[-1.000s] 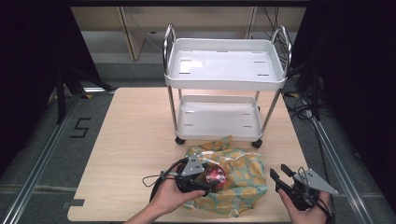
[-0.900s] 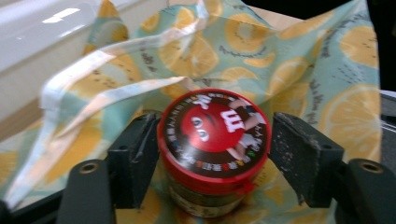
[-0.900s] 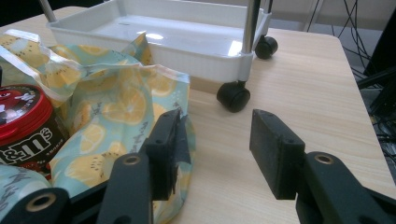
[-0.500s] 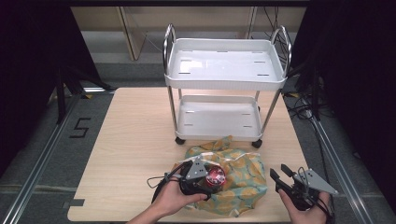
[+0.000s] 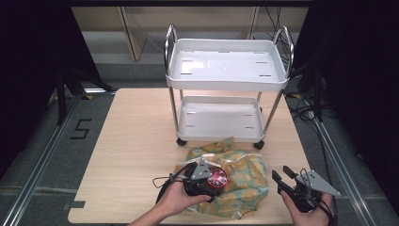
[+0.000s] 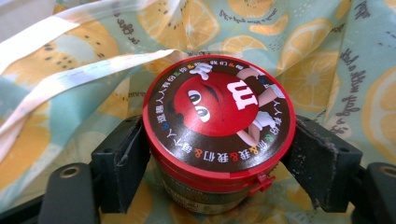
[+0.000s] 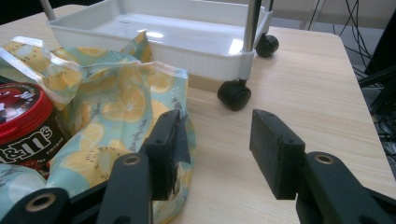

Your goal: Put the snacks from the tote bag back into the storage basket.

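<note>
My left gripper (image 6: 219,154) pinches the candy tub (image 6: 218,126) on the bag (image 5: 240,181) near the worktop's (image 5: 136,141) front edge. My right gripper (image 7: 217,140) is spread.

Wood table (image 5: 136,141): white two-tier cart (image 5: 226,70) at far side, fruit-print cloth bag (image 5: 244,179) just in front, near edge.

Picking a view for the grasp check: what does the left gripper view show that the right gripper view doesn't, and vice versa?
Left gripper view: the candy tub's lid face and the left hand-held gripper with a jaw pressed on each side of the tub.

Right gripper view: the white cart's lower tray, its wheels, bare table, the tub's side label, and the right hand-held gripper open with nothing between its jaws.

Both: the tub and the lemon-print bag around it.
</note>
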Motion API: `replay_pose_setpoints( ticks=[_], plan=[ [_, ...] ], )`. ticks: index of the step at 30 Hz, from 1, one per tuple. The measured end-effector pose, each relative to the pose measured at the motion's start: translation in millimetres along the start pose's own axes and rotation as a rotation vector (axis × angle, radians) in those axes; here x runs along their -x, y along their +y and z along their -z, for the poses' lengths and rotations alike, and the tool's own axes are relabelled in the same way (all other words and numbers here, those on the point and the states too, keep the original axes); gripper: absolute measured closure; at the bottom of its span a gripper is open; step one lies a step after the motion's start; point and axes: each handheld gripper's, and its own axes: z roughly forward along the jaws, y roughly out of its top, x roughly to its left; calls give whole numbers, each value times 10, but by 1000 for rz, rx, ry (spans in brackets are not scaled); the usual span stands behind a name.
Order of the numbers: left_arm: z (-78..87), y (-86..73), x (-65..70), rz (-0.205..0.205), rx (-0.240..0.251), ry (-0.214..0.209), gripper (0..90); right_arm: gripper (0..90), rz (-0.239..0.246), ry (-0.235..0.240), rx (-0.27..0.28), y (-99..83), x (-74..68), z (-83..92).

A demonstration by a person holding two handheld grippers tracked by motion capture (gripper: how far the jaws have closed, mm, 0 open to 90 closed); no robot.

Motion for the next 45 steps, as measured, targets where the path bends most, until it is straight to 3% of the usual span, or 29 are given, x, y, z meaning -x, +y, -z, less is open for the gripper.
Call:
replay_pose_setpoints(
  ticks=[1, 3, 4, 6, 7, 8, 10, 11, 12, 14, 18, 20, 22, 24, 25, 27, 28, 33, 34, 37, 40, 45],
  plan=[
    [3, 2, -26, -27, -20, 9, 239, 541, 3, 0, 0, 1, 2, -1],
    [-13, 5, -8, 5, -9, -6, 238, 541, 7, 0, 2, 1, 5, -4],
    [-12, 7, -31, -21, -29, 3, 236, 541, 5, 0, 1, 1, 4, -3],
    [-39, 4, -11, 4, -11, -5, 235, 541, 16, 2, 6, 1, 14, -10],
    [-30, 10, -37, -28, -44, 4, 234, 541, 7, 0, 3, 1, 5, -4],
    [-48, 11, -31, -20, -32, -10, 233, 541, 6, 0, 2, 1, 5, -4],
    [-73, 8, -33, -15, -37, 2, 231, 541, 13, 2, 7, 1, 15, -6],
    [-74, 14, -44, -40, -40, 1, 232, 541, 26, 5, 12, 2, 23, -10],
    [-93, 6, -13, 8, -25, -4, 232, 541, 28, 6, 9, 4, 26, -7],
    [-105, 6, -35, -16, -39, -2, 233, 541, 13, -1, 10, 0, 24, -8],
    [-99, 8, -33, -23, -52, 1, 238, 541, 9, 4, 7, 1, 22, -4],
    [-118, 0, -17, -6, -22, -11, 241, 541, 11, 1, 7, 1, 23, -5],
    [-121, -10, -16, -13, -14, -11, 244, 541, 13, 2, 8, 2, 24, -5],
    [-111, -7, -49, -67, -23, -4, 247, 541, 13, 2, 9, 2, 23, -4],
    [-116, -21, -34, -47, -20, -3, 248, 541, 3, -1, 5, 1, 16, -1],
    [-117, -27, -34, -51, -15, -9, 249, 541, 13, 1, 8, 1, 25, -4],
    [-128, -35, -10, -28, 12, -13, 249, 541, 8, 0, 7, 1, 22, -3],
    [-123, -39, -3, -44, 12, -12, 251, 541, -8, -3, 8, -3, 7, -7],
    [-114, -37, -20, -67, -7, -7, 251, 541, -11, -4, -6, 0, 6, 6],
    [-106, -37, -40, -99, 0, -5, 252, 541, 18, -9, 5, -2, 33, -9],
    [-123, -51, -6, -46, 23, -20, 252, 541, 3, -3, 2, -2, 20, 1],
    [-116, -55, 0, -44, 28, -15, 252, 541, 12, -3, 1, 2, 32, 4]
  ],
)
